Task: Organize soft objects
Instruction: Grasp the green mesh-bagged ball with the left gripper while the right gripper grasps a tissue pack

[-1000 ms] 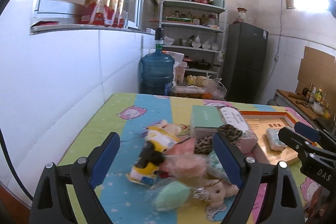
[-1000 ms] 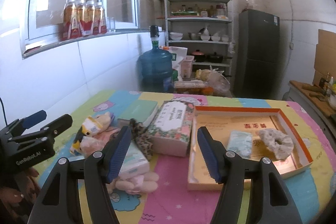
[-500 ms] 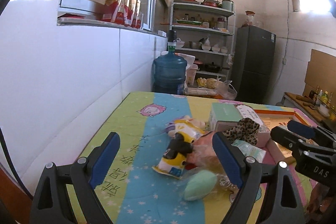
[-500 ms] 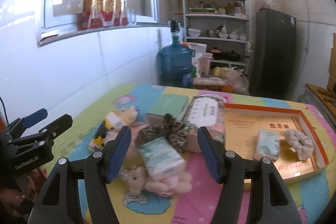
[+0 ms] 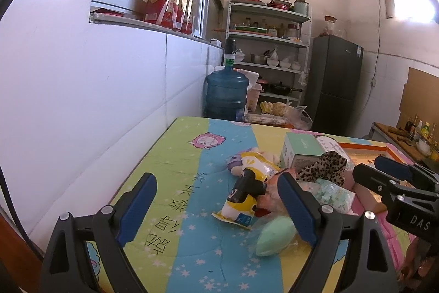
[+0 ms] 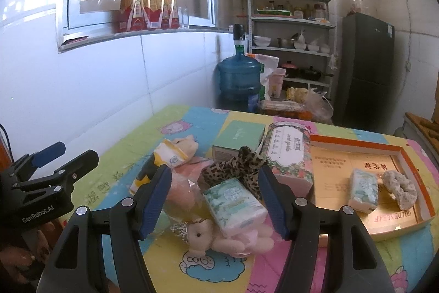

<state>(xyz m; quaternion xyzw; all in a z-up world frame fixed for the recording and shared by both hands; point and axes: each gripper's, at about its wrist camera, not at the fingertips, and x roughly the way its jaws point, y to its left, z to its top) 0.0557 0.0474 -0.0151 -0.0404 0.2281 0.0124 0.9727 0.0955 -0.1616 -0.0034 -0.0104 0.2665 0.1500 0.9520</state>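
- Both tools have drawn back from the pile since a second ago; the soft things that filled the lower frame then now sit further ahead, with more of the quilted cartoon-print surface (image 5: 175,155) bare in front.
- Left tool (image 5: 216,206): blue-padded jaws spread wide, nothing between the pads, hovering over the surface short of the pile.
- Right tool (image 6: 215,199): jaws spread, nothing gripped; a mint-green patterned tissue pack (image 6: 234,202) lies on the pile in line with the gap, clear of both pads.
- Pile, left side of the surface: yellow-and-white bagged plush toy with a black part (image 5: 247,190), pale green egg-shaped soft thing in clear wrap (image 5: 275,236), pink plastic-wrapped soft item (image 6: 183,190), leopard-print fabric scrunchie (image 6: 241,165), small beige teddy bear (image 6: 204,236) lying flat under the tissue pack.
- Just behind the pile: light green cardboard box (image 6: 238,139), with a floral-print tissue box (image 6: 290,153) touching its right side.
- Right of those: shallow orange-rimmed cardboard tray (image 6: 356,146). Inside it, a second small tissue pack (image 6: 363,190) and a beige fuzzy scrunchie (image 6: 399,187), just beside each other.
- Beyond the far edge: blue water jug (image 6: 238,78), metal shelf rack with bowls and pans (image 6: 292,18), dark refrigerator (image 6: 367,67). Red-labelled drink bottles (image 6: 148,7) on the window sill.
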